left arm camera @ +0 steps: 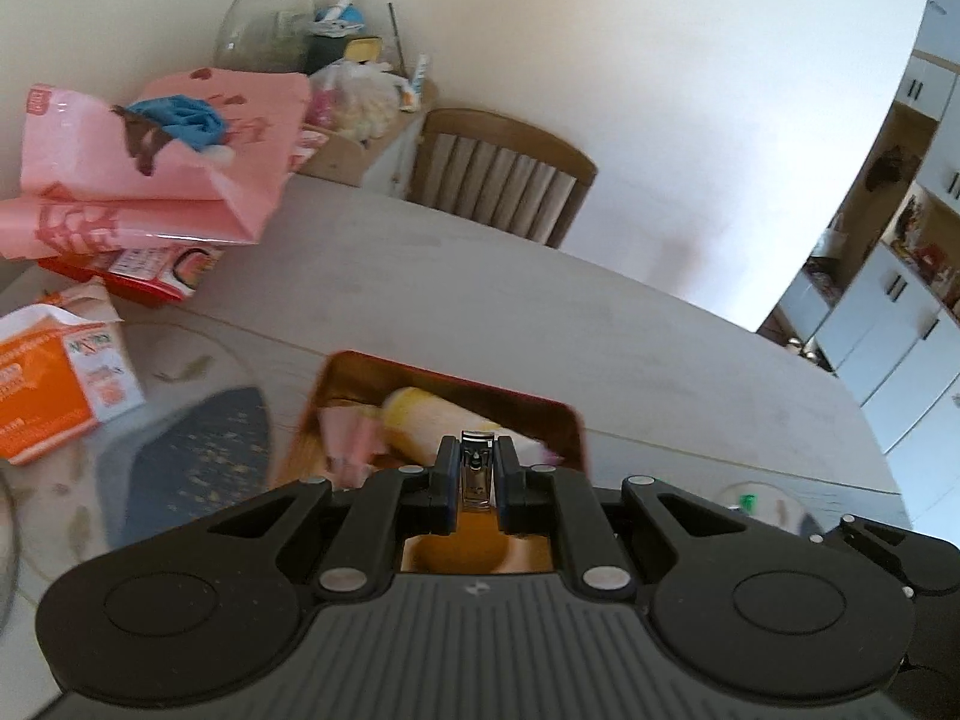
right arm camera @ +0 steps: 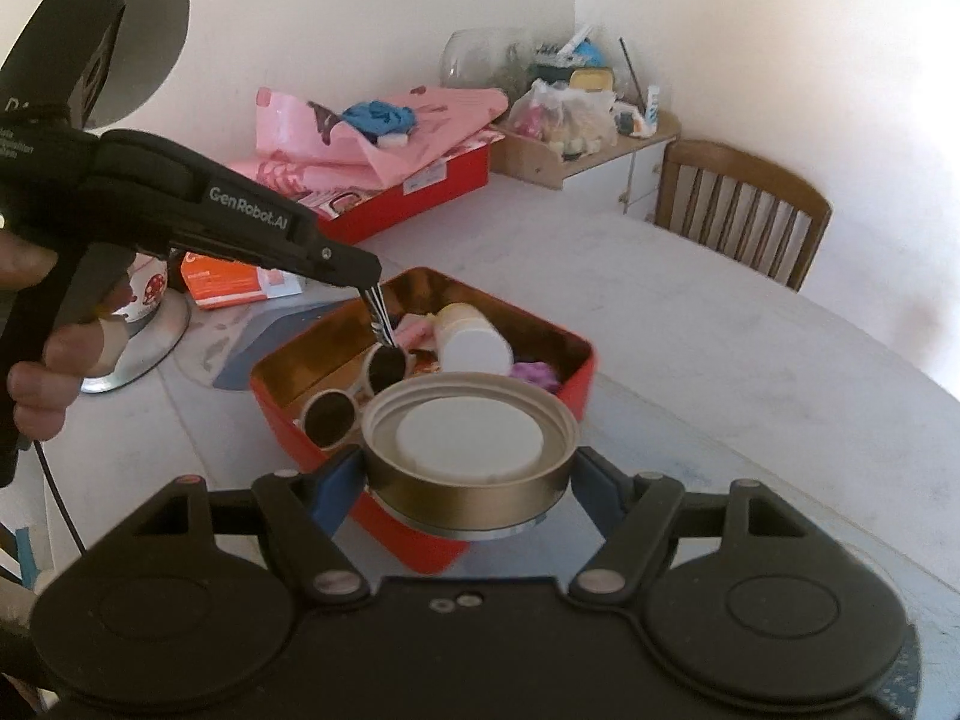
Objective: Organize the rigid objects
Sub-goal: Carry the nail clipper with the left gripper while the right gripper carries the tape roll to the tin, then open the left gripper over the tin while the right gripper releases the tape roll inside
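Two hand-held grippers converge on an open red rectangular tin with a gold interior [right arm camera: 456, 546] on a pale grey counter [right arm camera: 750, 360]. The left gripper [left arm camera: 477, 468] has its fingers pinched almost fully together on a small silver metal nail clipper [left arm camera: 476, 465], held upright above the tin. The right gripper [right arm camera: 465, 468] has its fingers spread wide around a round brass-coloured metal jar lid with a white liner [right arm camera: 468, 450], gripping it at its sides just over the tin's near wall.

The step in hand appears to be placing both items in the tin. Doing it well likely means lowering the clipper into a free gap, clear of the cream-coloured plastic bottle with a white cap [right arm camera: 471, 339], and setting the lid down flat where it will not press on the white-framed sunglasses with dark lenses [right arm camera: 336, 414].

The right wrist view alone shows the sunglasses, a purple object in the far corner, and the person's hand [right arm camera: 42, 384] on the left gripper's handle. The left wrist view alone shows the clipper face-on between the fingers [left arm camera: 445, 468], and white kitchen cabinets [left arm camera: 888, 330] beyond the counter.
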`<state>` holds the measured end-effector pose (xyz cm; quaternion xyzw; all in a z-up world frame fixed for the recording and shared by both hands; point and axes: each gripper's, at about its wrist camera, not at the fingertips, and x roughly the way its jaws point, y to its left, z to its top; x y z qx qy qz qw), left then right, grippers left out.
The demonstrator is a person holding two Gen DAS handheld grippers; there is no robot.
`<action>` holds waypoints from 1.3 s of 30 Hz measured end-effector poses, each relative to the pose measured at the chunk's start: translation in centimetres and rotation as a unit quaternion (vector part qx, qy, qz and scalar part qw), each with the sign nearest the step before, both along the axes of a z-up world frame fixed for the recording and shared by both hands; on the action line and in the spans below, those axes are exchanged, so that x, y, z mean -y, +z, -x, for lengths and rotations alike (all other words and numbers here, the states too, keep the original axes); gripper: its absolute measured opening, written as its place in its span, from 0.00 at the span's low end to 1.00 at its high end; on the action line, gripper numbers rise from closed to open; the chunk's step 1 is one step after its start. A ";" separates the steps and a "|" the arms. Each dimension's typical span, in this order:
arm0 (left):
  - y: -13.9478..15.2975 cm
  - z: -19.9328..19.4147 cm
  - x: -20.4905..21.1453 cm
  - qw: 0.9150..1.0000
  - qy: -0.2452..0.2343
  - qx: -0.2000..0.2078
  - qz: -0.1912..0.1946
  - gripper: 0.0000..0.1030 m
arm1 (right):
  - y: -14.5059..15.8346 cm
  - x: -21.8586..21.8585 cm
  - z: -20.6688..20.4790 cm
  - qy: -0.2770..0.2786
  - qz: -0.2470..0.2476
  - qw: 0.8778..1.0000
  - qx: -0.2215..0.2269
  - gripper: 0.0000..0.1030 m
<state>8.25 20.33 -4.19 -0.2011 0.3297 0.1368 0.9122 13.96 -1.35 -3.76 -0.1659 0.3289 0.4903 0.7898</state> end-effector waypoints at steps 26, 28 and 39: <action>-5.2 -6.9 -4.7 0.994 -0.040 -0.049 -0.093 0.11 | -3.8 -8.9 0.8 0.021 0.051 0.998 -0.007 0.72; -5.3 -7.0 -4.7 0.994 -0.046 -0.046 -0.089 0.11 | -4.1 -9.3 0.7 0.021 0.056 0.998 -0.008 0.72; -6.9 -5.8 -4.1 0.994 -0.057 -0.072 -0.060 0.11 | -5.1 -10.0 0.5 0.016 0.067 0.998 -0.013 0.73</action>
